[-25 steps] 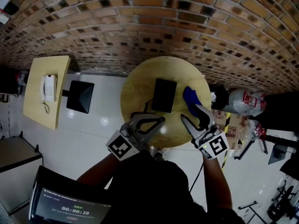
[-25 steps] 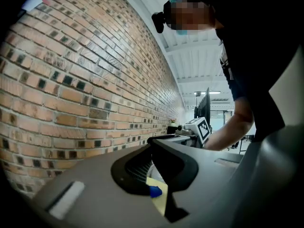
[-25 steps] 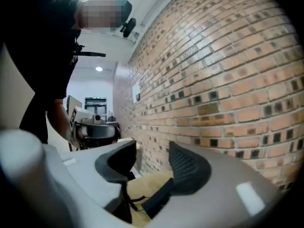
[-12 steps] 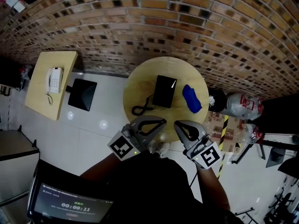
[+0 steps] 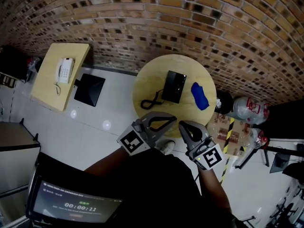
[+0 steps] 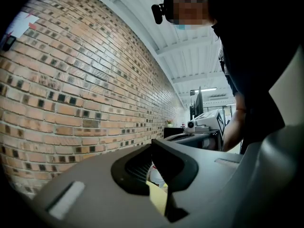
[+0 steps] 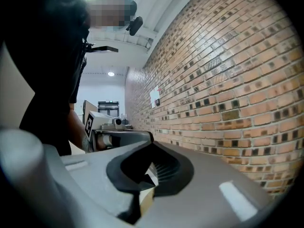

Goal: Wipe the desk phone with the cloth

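Rightward, cloth (image 5: 200,95) near table (image 5: 151,82) rim

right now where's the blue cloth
In the head view the blue cloth lies on the right side of the round table, just right of the black desk phone and apart from it.

Head view steeply down, gripper views (both nearly level) sharing brick wall (image 5: 190,13)
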The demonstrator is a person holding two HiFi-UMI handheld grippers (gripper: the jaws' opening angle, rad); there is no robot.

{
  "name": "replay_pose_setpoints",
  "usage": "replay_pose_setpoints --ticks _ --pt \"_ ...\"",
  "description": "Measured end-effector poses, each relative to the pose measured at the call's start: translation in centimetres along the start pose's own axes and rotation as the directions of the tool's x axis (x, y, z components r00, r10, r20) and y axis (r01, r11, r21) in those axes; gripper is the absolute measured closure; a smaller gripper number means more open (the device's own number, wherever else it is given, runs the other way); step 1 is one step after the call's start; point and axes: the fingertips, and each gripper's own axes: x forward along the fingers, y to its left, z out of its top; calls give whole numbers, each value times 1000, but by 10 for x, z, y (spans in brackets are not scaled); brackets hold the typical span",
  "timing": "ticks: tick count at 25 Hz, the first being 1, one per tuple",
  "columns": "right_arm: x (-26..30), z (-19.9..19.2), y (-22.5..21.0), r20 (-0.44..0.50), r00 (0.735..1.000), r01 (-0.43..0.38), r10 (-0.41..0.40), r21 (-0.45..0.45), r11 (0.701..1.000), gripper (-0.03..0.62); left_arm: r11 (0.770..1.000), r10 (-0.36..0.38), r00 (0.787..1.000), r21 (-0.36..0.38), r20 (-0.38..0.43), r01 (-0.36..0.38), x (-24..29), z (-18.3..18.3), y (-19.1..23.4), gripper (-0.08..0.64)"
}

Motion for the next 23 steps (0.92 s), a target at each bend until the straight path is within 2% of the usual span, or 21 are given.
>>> replay_pose_setpoints --ticks 9,16,23 --pt "-2 7 6 -15 1000 19 -20 -26 999 592 1000 -15 1000 11 1 15 -6 8 -12 569" --pt "-2 7 8 11 1000 22 -22 -40 999 592 1000 -12 1000 -9 -14 12 -11 3 -14 568" --pt "0 0 9 -12 1000 24 -25 -51 998 592 1000 -16 1000 -18 -18 15 -13 1 -14 569"
